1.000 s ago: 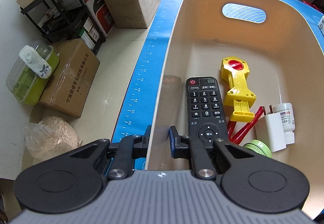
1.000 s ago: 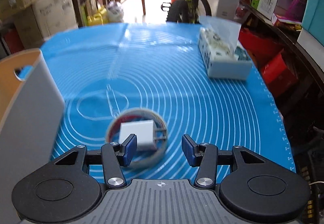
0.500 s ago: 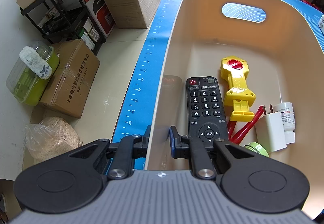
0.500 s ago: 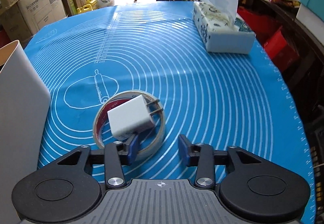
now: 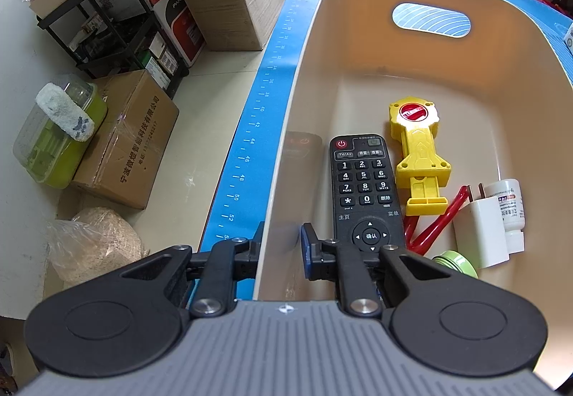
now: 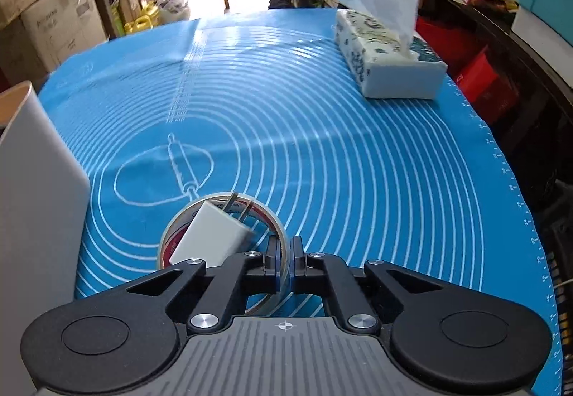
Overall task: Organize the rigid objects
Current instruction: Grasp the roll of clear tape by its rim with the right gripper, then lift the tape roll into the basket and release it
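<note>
My left gripper (image 5: 281, 252) straddles the near left wall of the cream bin (image 5: 308, 48), one finger outside and one inside, shut on the wall. The bin holds a black remote (image 5: 363, 184), a yellow toy (image 5: 417, 152), a red piece (image 5: 435, 220), a white charger (image 5: 480, 235), a white bottle (image 5: 508, 206) and a green lid (image 5: 456, 261). In the right wrist view my right gripper (image 6: 284, 265) is shut on the right rim of a clear tape roll (image 6: 275, 220) on the blue mat (image 6: 358, 163). A white plug adapter (image 6: 211, 233) lies across the roll.
A tissue box (image 6: 386, 59) stands at the mat's far right. The bin's outer wall (image 6: 35, 199) rises at the left of the right wrist view. Cardboard boxes (image 5: 132, 141), a shelf rack and a bag stand on the floor left of the table.
My right gripper has moved forward and closed its jaws on the tape roll's rim. The left gripper has not moved.
</note>
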Available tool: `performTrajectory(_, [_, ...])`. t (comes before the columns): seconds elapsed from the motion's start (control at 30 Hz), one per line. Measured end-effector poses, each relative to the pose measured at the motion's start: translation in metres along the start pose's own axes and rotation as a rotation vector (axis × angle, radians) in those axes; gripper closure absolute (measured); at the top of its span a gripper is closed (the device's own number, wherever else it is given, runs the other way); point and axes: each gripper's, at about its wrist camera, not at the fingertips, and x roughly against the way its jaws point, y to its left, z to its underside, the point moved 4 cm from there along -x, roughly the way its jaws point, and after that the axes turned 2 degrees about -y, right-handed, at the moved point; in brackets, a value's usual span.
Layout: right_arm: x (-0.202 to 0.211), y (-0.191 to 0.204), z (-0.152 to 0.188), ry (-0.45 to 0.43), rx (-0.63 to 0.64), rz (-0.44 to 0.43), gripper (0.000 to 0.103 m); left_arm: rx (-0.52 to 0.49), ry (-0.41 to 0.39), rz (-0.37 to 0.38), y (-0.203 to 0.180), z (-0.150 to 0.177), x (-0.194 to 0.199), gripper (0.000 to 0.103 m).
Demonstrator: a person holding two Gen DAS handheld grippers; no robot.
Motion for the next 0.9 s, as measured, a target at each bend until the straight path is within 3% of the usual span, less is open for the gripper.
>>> performTrajectory(0.47, [0.037, 0.000, -0.016, -0.115, -0.022, -0.029, 0.088, 0.001, 0.000, 0.001, -0.001, 0.000, 0.000, 0.083])
performTrajectory(0.9, [0.099, 0.032, -0.029, -0.259, -0.015, -0.137, 0.088, 0.001, 0.000, 0.001, -0.001, 0.000, 0.000, 0.082])
